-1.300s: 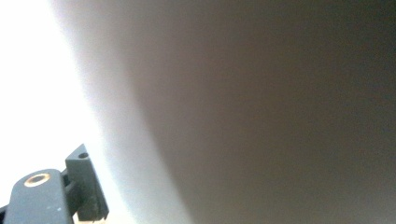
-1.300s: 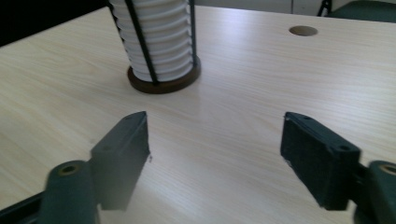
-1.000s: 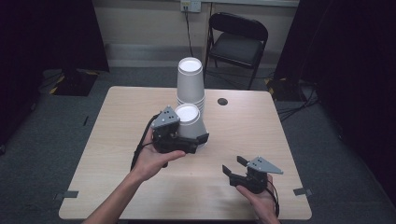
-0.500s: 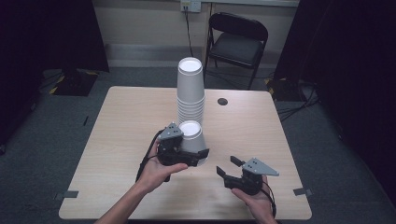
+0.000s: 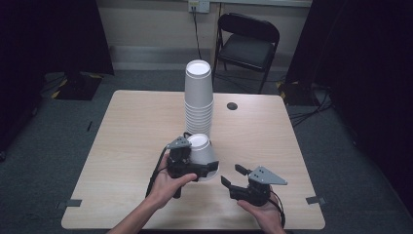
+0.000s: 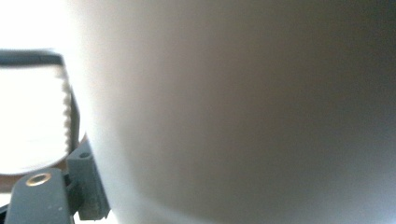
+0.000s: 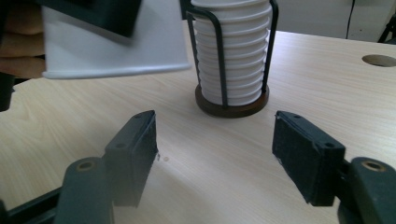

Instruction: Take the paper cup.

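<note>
A tall stack of white paper cups stands upside down in a black wire holder at the table's middle. In front of it my left gripper is shut on a single upturned white cup. In the right gripper view this cup hangs slightly tilted just above the tabletop. The cup's wall looms close in the left gripper view, with one toothed pad against it. My right gripper is open near the front right, its jaws just closing a little with nothing between them.
The light wooden table has a round cable hole at the back right. A black folding chair stands behind the table. Dark curtains hang on both sides. Bare tabletop lies to the left of the stack.
My left gripper has brought the single cup down and nearer to the person, away from the top of the stack. The right gripper has stayed almost in place.
</note>
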Demonstrator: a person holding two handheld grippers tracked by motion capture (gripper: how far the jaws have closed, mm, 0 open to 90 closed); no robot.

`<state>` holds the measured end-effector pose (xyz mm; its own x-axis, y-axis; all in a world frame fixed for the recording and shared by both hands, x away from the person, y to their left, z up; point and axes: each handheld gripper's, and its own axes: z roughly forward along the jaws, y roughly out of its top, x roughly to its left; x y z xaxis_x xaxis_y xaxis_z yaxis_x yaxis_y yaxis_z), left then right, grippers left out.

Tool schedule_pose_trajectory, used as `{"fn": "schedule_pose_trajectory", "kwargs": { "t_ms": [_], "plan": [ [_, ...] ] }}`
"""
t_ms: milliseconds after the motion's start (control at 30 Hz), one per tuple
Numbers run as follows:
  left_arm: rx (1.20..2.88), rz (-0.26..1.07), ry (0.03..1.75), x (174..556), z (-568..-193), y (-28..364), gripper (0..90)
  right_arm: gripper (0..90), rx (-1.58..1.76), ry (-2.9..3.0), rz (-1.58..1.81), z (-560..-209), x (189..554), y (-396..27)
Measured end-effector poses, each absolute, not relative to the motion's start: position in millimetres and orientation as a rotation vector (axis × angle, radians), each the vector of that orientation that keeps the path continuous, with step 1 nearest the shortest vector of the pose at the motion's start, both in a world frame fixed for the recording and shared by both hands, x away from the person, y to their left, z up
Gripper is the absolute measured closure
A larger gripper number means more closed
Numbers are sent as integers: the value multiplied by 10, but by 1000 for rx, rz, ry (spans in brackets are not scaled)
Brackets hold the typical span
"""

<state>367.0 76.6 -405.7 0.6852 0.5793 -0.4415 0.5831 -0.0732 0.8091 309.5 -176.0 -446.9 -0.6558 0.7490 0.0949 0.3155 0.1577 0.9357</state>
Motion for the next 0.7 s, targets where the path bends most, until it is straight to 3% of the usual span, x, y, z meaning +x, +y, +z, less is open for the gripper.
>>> {"fn": "schedule_pose_trajectory", "kwargs": {
  "t_ms": [500, 700],
  "plan": [
    [1638, -241, 1075, 3705, -4156, 753, 128, 433, 871, 2030, 1518, -4463, 3030, -1658],
    [1628, -275, 1082, 3691, -4173, 713, 128, 484, 826, 2017, 1540, -4457, 3002, -1622]
  ]
}}
